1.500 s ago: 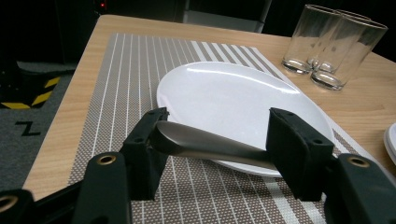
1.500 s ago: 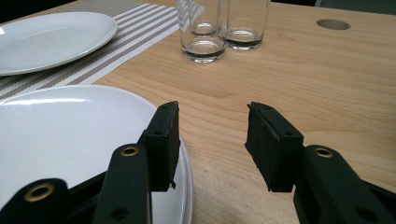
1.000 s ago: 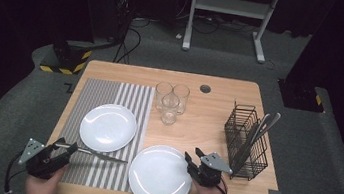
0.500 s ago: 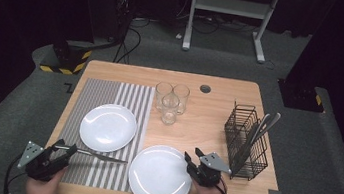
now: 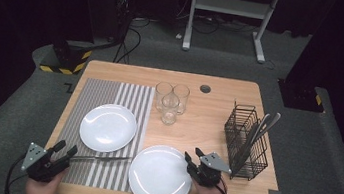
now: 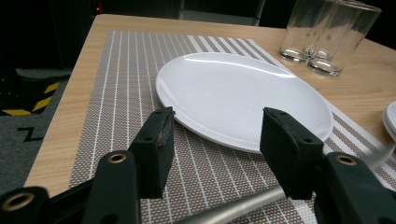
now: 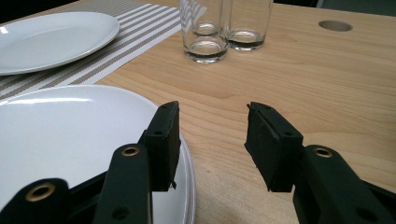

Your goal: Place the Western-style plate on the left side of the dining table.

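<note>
A table knife lies on the striped placemat in front of the small white plate. My left gripper sits at the knife's handle end with its jaws open. They have just been closing, and the handle lies low between them, untouched by the pads, with the small plate ahead. My right gripper is open at the right rim of the large white plate. Its left jaw hangs over that rim, its right jaw over bare wood, with nothing between them.
Three drinking glasses stand together mid-table, seen ahead in both gripper views. A black wire cutlery rack with utensils stands at the right. A round cable hole sits near the table's far edge.
My left gripper's jaws have narrowed a little around the knife handle. Both hands, the plates and the knife stay where they were.
</note>
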`<action>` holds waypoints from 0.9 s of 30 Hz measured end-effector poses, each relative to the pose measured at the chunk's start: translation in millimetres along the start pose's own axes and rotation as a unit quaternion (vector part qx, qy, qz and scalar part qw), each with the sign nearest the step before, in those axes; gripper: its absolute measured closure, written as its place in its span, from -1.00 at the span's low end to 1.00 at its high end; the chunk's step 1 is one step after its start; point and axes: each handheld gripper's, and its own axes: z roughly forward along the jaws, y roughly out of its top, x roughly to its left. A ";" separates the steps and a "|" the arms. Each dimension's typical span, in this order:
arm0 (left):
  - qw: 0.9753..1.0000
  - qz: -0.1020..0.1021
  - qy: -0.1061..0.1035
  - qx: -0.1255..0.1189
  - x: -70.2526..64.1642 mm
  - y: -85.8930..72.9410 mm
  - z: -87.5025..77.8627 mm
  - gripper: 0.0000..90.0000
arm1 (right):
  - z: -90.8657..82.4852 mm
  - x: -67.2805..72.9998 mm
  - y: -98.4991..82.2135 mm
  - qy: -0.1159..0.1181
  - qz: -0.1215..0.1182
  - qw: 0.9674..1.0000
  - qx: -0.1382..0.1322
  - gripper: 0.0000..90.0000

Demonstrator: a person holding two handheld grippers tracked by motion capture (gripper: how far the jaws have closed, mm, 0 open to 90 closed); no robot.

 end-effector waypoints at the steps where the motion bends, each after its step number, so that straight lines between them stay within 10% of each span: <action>1: 1.000 0.000 0.000 0.001 -0.7 -0.7 0.3 0.00 | -0.1 0.2 0.1 0.001 -0.001 1.000 0.000 0.21; 8: 1.000 -0.004 0.012 -0.006 3.5 2.8 0.9 0.15 | -0.8 -1.0 0.1 -0.001 0.000 1.000 -0.001 0.21; 13: 0.999 0.019 0.034 0.034 16.4 5.8 -3.6 0.34 | -0.9 -0.8 0.2 -0.001 -0.002 1.000 -0.002 0.21; 16: 0.994 0.048 0.060 0.082 27.7 6.4 -5.5 0.43 | -0.7 -0.7 0.2 -0.001 -0.002 1.000 -0.002 0.21; 18: 0.984 0.090 0.072 0.132 35.5 8.4 -9.3 0.51 | -0.6 -0.2 0.3 0.000 -0.003 1.000 -0.002 0.21; 27: 0.980 0.097 0.084 0.151 32.7 4.9 -11.5 0.58 | -1.6 -0.9 0.6 0.001 -0.002 1.000 -0.003 0.21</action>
